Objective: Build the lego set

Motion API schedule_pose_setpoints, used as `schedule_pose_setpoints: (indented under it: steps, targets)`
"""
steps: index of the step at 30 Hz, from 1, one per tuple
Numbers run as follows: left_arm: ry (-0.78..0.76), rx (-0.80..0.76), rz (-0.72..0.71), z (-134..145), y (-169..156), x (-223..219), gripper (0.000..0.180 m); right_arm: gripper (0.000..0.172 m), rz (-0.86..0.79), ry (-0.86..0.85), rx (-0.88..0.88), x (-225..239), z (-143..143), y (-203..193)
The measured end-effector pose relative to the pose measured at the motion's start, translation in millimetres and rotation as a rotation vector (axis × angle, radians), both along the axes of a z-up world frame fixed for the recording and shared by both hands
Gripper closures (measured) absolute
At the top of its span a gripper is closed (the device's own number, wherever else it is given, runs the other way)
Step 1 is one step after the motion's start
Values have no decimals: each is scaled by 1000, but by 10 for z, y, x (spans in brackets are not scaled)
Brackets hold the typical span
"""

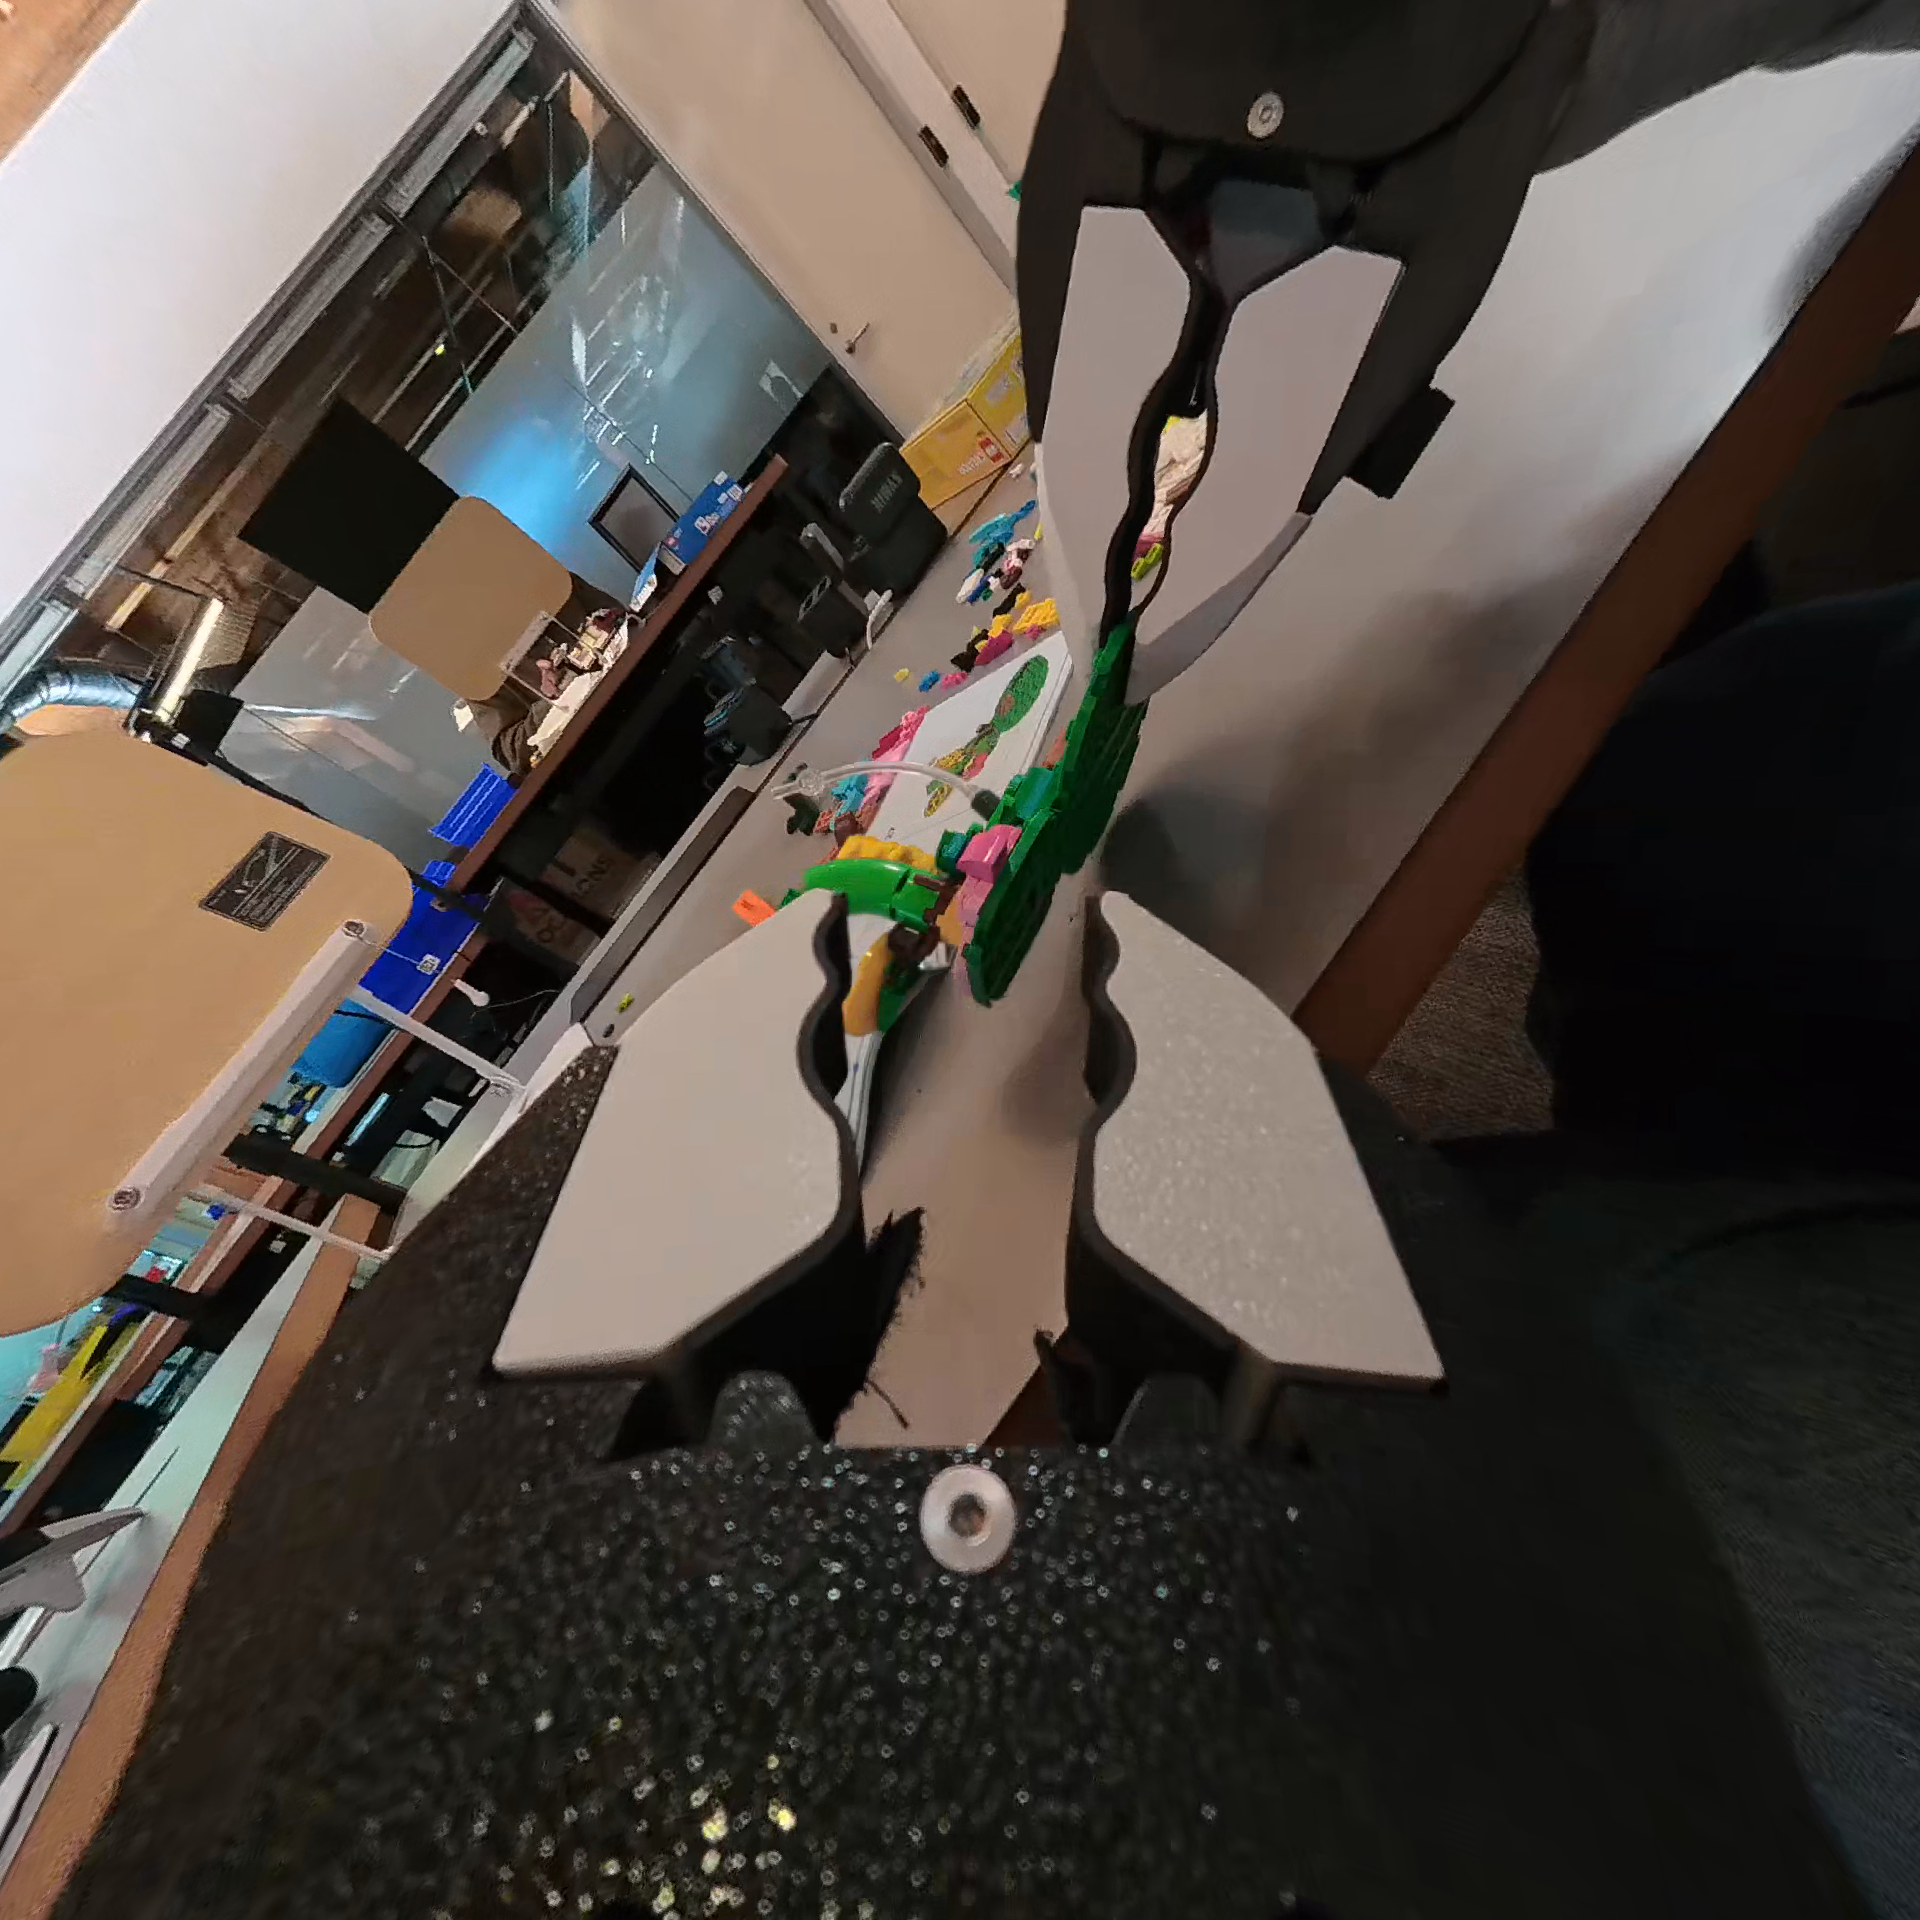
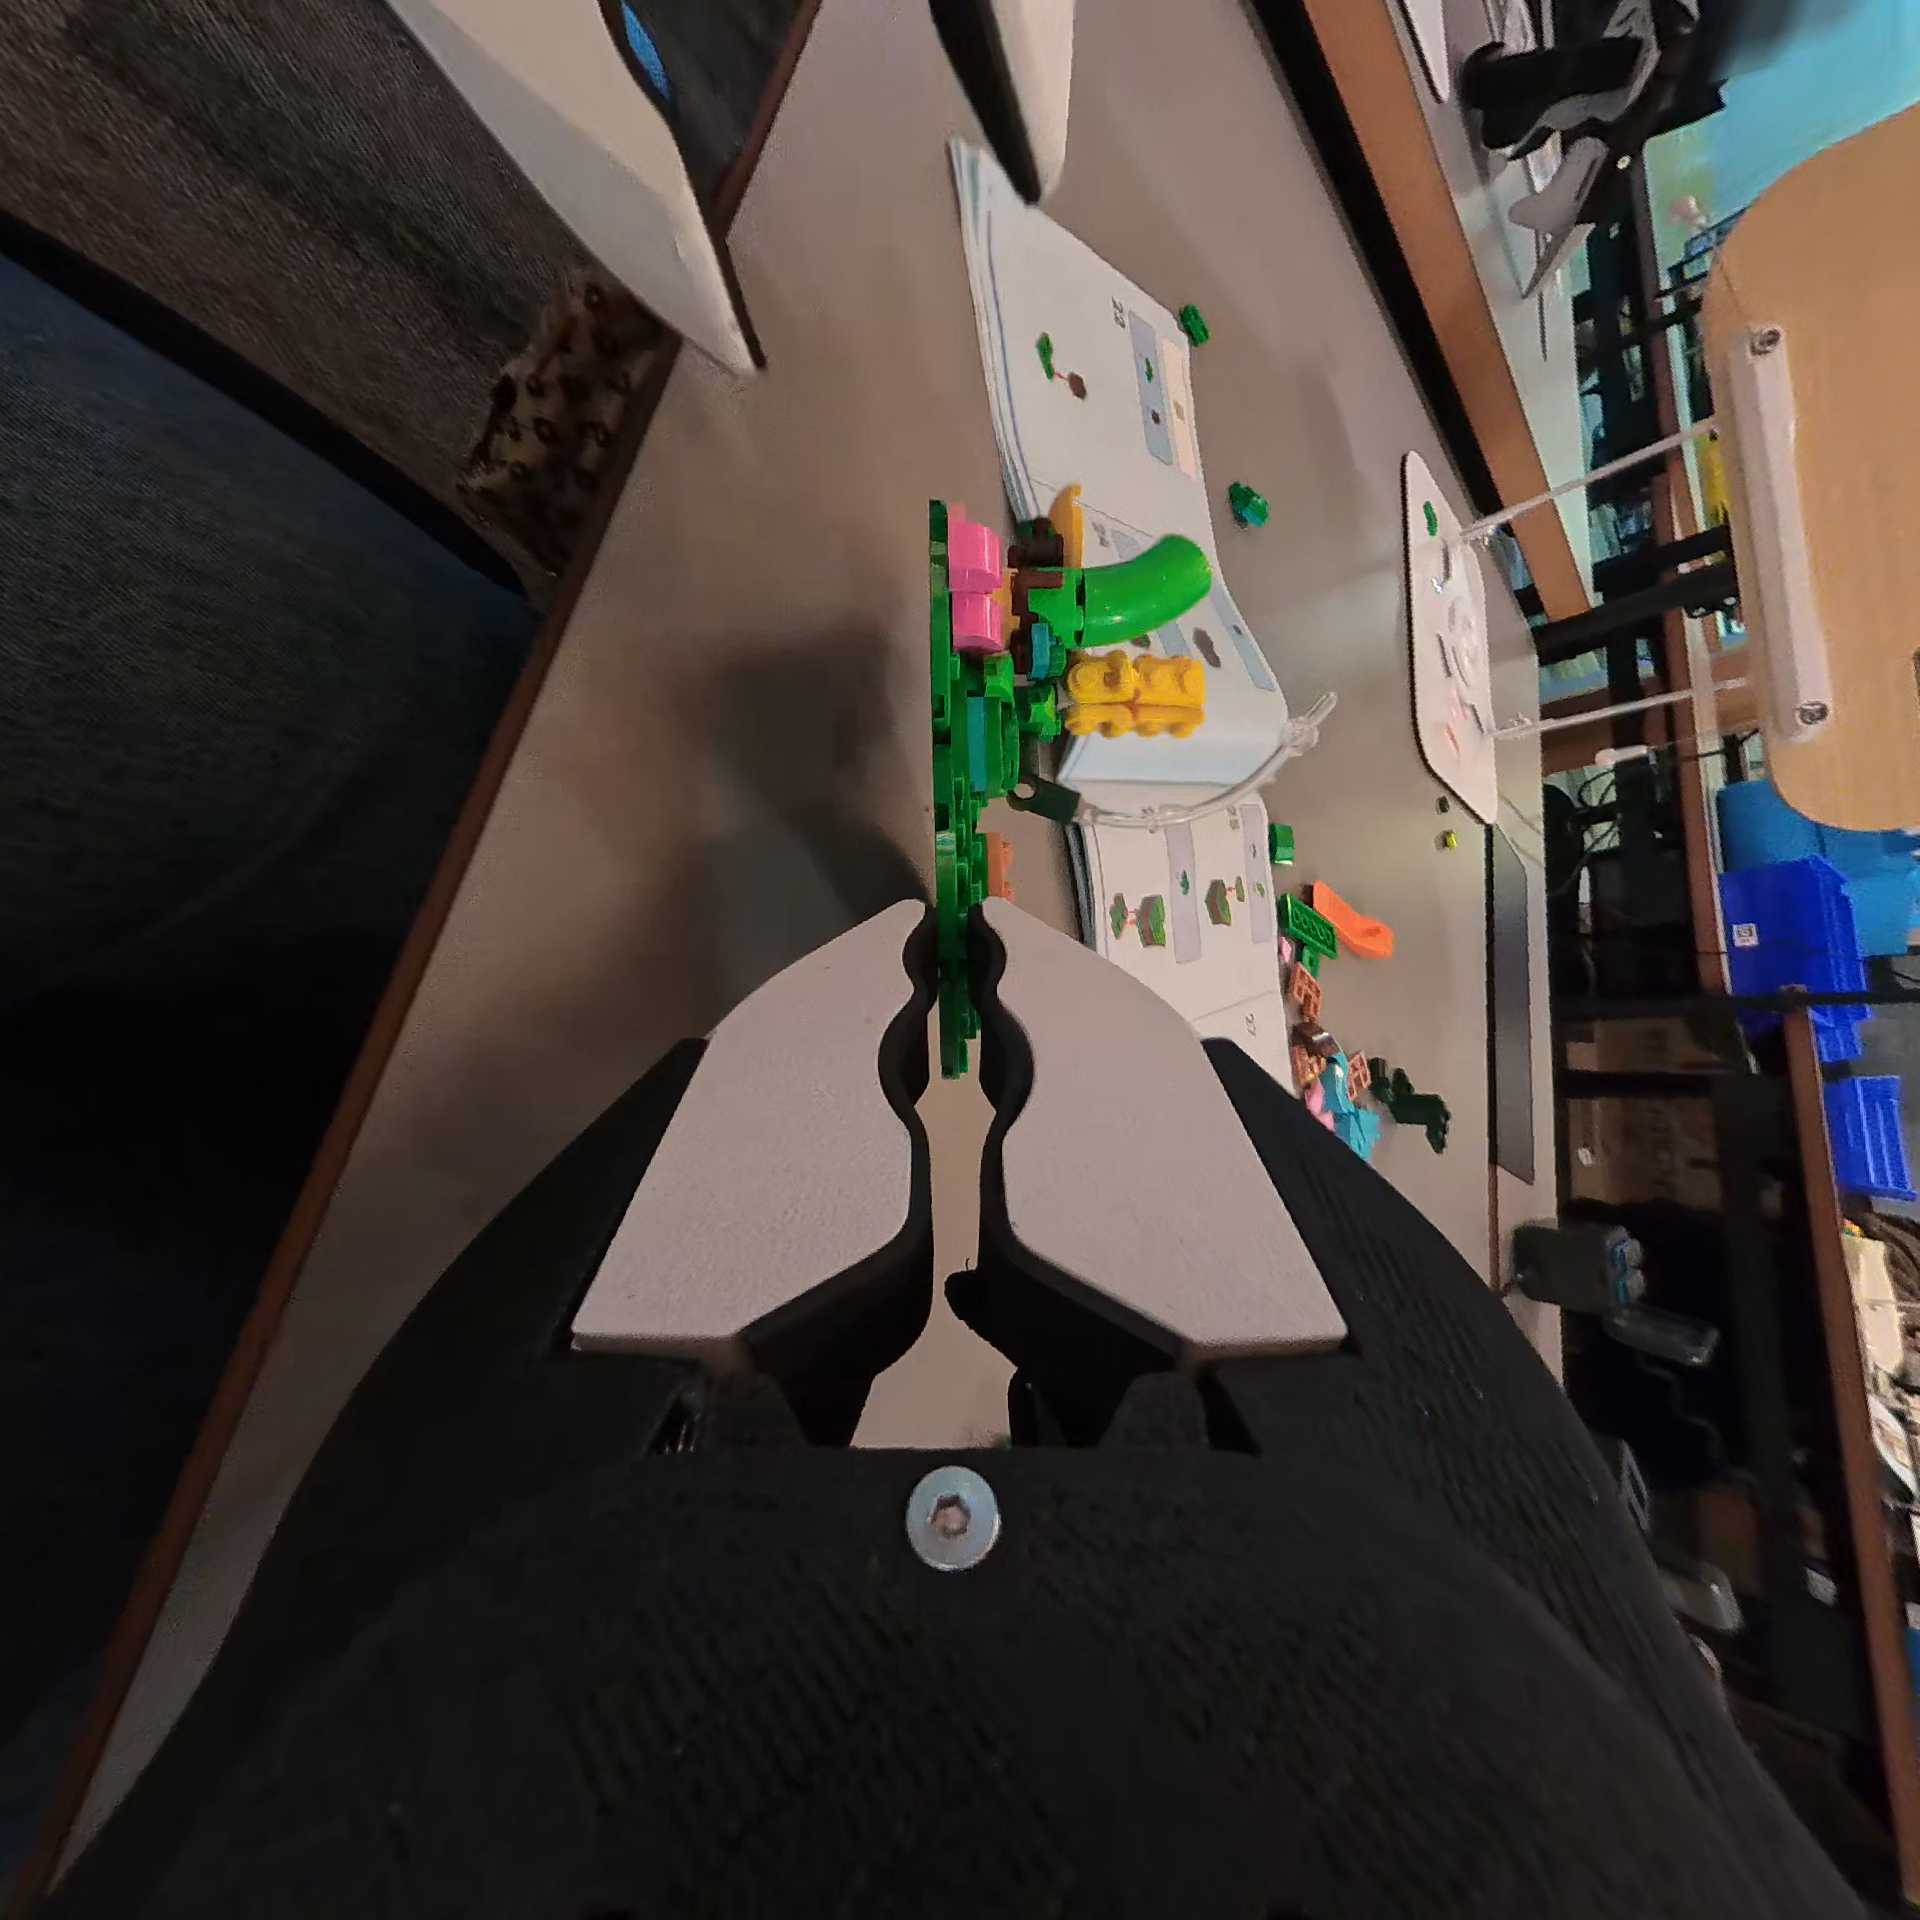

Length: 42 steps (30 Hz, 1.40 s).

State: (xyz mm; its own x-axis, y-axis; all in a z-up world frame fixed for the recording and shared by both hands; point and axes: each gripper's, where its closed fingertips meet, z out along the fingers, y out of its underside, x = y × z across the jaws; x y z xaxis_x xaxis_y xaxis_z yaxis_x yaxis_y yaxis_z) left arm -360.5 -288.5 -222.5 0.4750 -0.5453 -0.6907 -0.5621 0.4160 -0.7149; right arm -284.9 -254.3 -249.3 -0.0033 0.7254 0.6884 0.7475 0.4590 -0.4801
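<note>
The lego build is a green baseplate (image 2: 951,748) carrying pink bricks (image 2: 975,582), yellow bricks (image 2: 1132,691), a curved green piece (image 2: 1143,592) and a clear curved piece (image 2: 1226,779). My right gripper (image 2: 951,914) is shut on the plate's near edge and holds it on edge above the table. In the left wrist view the right gripper (image 1: 1127,634) clamps the far end of the baseplate (image 1: 1049,862). My left gripper (image 1: 966,914) is open, with the build's other end just ahead of its fingertips and neither pad pressing on it. Its fingers (image 2: 1039,83) show at the top of the right wrist view.
An open instruction booklet (image 2: 1122,416) lies on the grey table behind the build. Loose bricks (image 2: 1340,1018) and an orange piece (image 2: 1351,925) lie to the right of it. A white pad (image 2: 1455,644) sits farther right. A yellow box (image 1: 966,436) stands at the table's far end. My right fingertips sit around 9 cm from my left ones.
</note>
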Motion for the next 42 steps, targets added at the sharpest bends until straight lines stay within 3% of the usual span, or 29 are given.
schedule_pose_setpoints:
  steps: [8, 13, 20, 25, 28, 31, 35, 38, 41, 42]
  targets:
    - [40, 85, 21, 110, -8, -10, 143, 169, 33, 35, 149, 0, 280, -30]
    - [113, 206, -22, 290, -87, 95, 148, 169, 107, 61, 245, -87, 513, -210]
    - [101, 316, -48, 589, -186, 162, 148, 169, 160, 105, 321, -137, 774, -399]
    - [-58, 294, -72, 802, -289, 134, 152, 170, 179, 227, 295, -117, 958, -448]
    - [-256, 150, -160, 904, -362, 166, 156, 168, 202, 341, 200, -88, 1048, -473]
    - [-419, 156, -192, 1088, -386, 107, 163, 169, 204, 405, 189, -46, 1133, -466]
    - [-467, 142, -193, 1100, -318, 53, 164, 170, 220, 439, 229, 1, 1242, -505]
    - [-459, 74, -216, 983, -220, 89, 154, 170, 274, 465, 255, -25, 1326, -628]
    - [-466, 18, -323, 951, -260, 222, 115, 170, 343, 443, 309, -83, 1393, -825]
    - [-470, 11, -352, 971, -288, 262, 112, 170, 357, 423, 329, -102, 1407, -886]
